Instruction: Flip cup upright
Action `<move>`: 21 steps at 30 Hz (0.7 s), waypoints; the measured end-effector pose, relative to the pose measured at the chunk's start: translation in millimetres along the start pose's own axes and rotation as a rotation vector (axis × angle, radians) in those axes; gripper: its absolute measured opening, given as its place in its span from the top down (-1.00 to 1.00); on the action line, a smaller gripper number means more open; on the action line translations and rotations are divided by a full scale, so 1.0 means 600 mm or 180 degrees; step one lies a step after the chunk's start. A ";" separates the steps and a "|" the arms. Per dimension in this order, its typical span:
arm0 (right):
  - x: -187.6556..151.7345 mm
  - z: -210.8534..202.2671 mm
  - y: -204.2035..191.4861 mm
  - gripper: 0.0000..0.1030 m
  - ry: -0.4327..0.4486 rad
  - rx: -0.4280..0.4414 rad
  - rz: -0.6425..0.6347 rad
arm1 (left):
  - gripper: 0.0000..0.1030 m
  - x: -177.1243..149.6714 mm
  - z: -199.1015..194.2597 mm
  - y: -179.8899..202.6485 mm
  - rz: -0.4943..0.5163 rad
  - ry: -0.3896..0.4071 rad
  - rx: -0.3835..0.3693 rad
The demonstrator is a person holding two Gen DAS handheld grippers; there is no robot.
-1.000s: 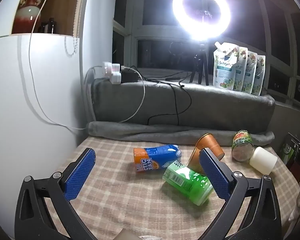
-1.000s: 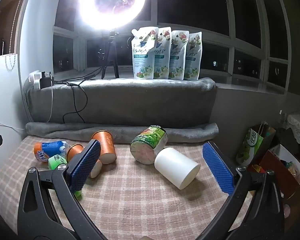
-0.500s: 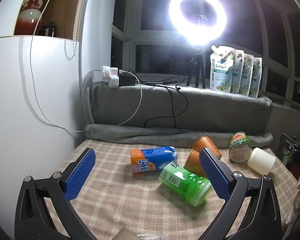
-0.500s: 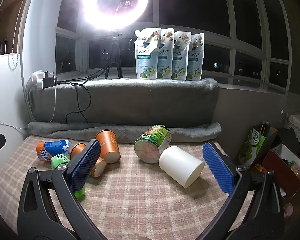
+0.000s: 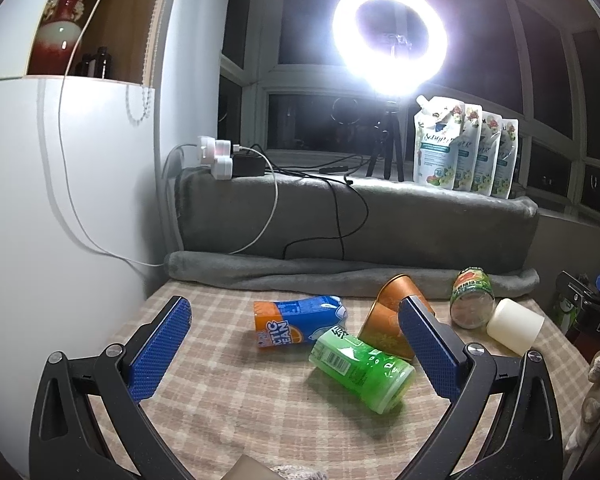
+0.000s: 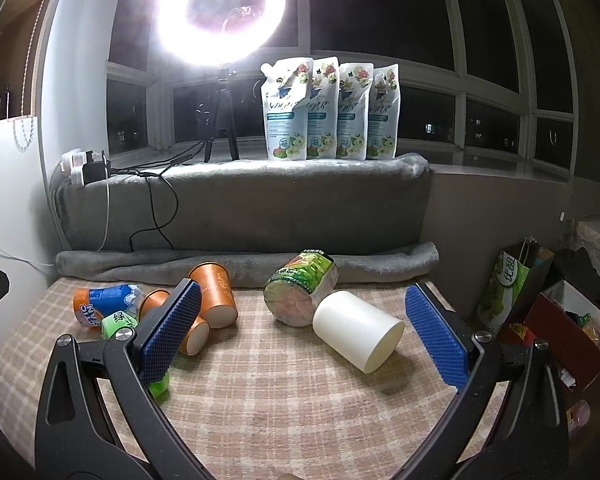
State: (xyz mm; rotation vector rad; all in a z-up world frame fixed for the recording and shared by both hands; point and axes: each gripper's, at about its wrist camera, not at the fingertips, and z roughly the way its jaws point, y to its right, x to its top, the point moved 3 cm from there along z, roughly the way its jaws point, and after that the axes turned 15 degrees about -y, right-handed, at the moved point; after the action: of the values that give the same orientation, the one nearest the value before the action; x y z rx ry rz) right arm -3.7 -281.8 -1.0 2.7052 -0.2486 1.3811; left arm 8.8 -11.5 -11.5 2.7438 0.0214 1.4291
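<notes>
Both of my grippers have drifted slightly back and up over the last second, so the objects sit a little lower in each view, though nothing on the checked tablecloth (image 6: 300, 400) has itself shifted. My left gripper (image 5: 296, 344) hangs above the cloth with its blue pads spread wide and nothing between them; my right gripper (image 6: 304, 332) is likewise spread wide and empty. From the right wrist I see the white cup (image 6: 358, 330) lying on its side between the pads, its open mouth turned toward the camera and to the right, touching the green-labelled jar (image 6: 300, 294) that also lies tipped over behind it. Left of those, two orange paper cups (image 6: 216, 294) lie on their sides, one partly hidden behind my right gripper's left pad. The left wrist shows what that view mostly hides: the green bottle (image 5: 360, 364) lying whole across the cloth and the orange-and-blue bottle (image 5: 296, 320) on its side behind it, while the white cup (image 5: 514, 330) appears only small at the far right. Only the right wrist shows the shopping bag (image 6: 508, 284) beside the table. Both views catch the ring light (image 5: 390, 38) and the four refill pouches (image 6: 328, 110) on the grey-blanketed ledge.
</notes>
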 end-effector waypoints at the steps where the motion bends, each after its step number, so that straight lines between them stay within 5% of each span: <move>1: -0.002 0.000 0.000 -1.00 0.0002 -0.0002 0.0002 | -0.99 -0.001 0.001 0.000 0.0000 -0.0003 -0.0003; 21: -0.003 0.005 -0.004 -1.00 -0.0007 -0.0015 -0.0014 | -0.99 -0.006 0.008 -0.010 -0.0044 -0.0035 -0.0005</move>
State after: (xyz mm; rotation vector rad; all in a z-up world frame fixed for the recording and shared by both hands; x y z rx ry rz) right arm -2.1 -279.7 -4.0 2.7021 -0.2457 1.3747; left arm 10.8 -5.6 -17.4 2.7447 0.0386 1.4100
